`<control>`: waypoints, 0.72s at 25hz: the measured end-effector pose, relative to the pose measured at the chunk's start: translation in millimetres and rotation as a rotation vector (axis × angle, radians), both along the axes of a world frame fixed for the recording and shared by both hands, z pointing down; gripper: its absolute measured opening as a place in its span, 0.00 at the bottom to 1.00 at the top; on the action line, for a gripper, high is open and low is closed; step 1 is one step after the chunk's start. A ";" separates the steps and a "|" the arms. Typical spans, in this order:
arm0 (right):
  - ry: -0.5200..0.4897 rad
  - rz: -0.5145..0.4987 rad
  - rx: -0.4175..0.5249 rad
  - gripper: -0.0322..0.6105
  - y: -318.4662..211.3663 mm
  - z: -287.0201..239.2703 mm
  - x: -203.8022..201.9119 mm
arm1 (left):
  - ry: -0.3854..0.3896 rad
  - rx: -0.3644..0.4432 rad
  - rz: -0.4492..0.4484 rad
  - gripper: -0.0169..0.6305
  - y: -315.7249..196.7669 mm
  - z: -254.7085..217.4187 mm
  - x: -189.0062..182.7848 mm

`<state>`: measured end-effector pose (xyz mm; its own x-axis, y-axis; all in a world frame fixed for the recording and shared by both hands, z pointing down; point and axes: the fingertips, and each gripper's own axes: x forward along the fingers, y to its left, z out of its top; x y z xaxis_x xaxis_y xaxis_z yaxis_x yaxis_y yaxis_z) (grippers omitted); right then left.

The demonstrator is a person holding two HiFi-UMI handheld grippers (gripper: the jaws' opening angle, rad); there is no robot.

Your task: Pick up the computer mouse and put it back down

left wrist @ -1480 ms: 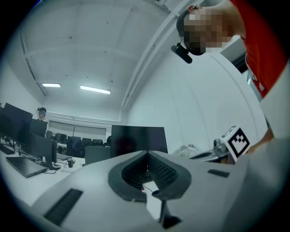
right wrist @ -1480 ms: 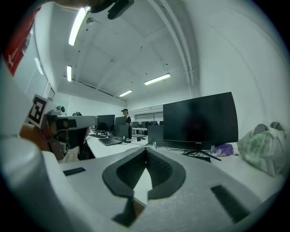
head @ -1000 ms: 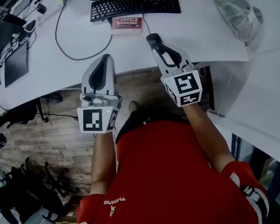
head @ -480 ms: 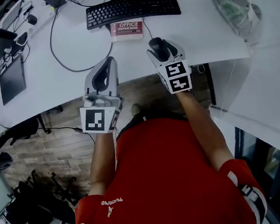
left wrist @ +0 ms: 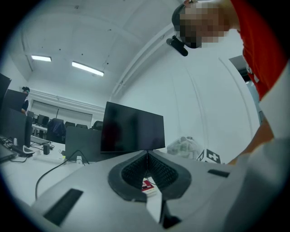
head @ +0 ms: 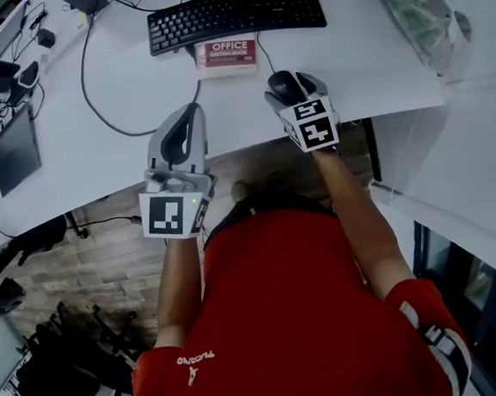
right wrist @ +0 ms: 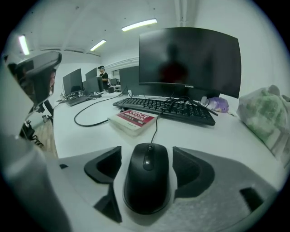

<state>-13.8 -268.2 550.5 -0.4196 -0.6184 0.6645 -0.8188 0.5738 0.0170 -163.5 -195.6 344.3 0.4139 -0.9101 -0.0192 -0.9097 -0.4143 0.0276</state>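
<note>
Right tongs (head: 295, 89) have just been opening and stand wide astride the mouse (right wrist: 147, 181) on the counter (head: 374, 61), upper centre, pads clear: likely the release. Left tongs (head: 191, 110) are closed and empty. Next, withdraw without nudging it.

Eyes on my feed: a red short-sleeved shirt (head: 284, 310) fills the lower frame. There's white lettering across the left sleeve (head: 196, 359) and white and dark striping on the right sleeve (head: 439, 340). The left gripper (head: 192, 111) is a pale grey moulded shell with a dark teardrop opening. The left marker cube (head: 173, 214) is white with a black square pattern. The right gripper (head: 290, 80) has the same grey shell, and the right marker cube (head: 315, 126) shows two patterned faces. Close in, the fingers (right wrist: 192, 170) are lined with black ribbed padding.
</note>
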 end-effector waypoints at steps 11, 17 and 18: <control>0.013 0.002 -0.054 0.52 -1.7 15.2 1.8 | 0.002 -0.023 0.002 0.04 -9.8 8.2 -1.9; 0.000 -0.003 -0.043 0.50 -1.7 13.6 3.2 | -0.005 -0.018 0.003 0.04 -7.6 7.2 2.2; -0.006 -0.002 -0.037 0.50 -1.7 11.3 3.2 | -0.007 -0.015 0.003 0.04 -6.7 5.8 2.5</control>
<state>-10.6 -269.9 561.9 -0.4253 -0.5924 0.6842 -0.8174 0.5760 -0.0094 -161.0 -202.3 350.1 0.4168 -0.9090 -0.0027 -0.9086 -0.4167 0.0279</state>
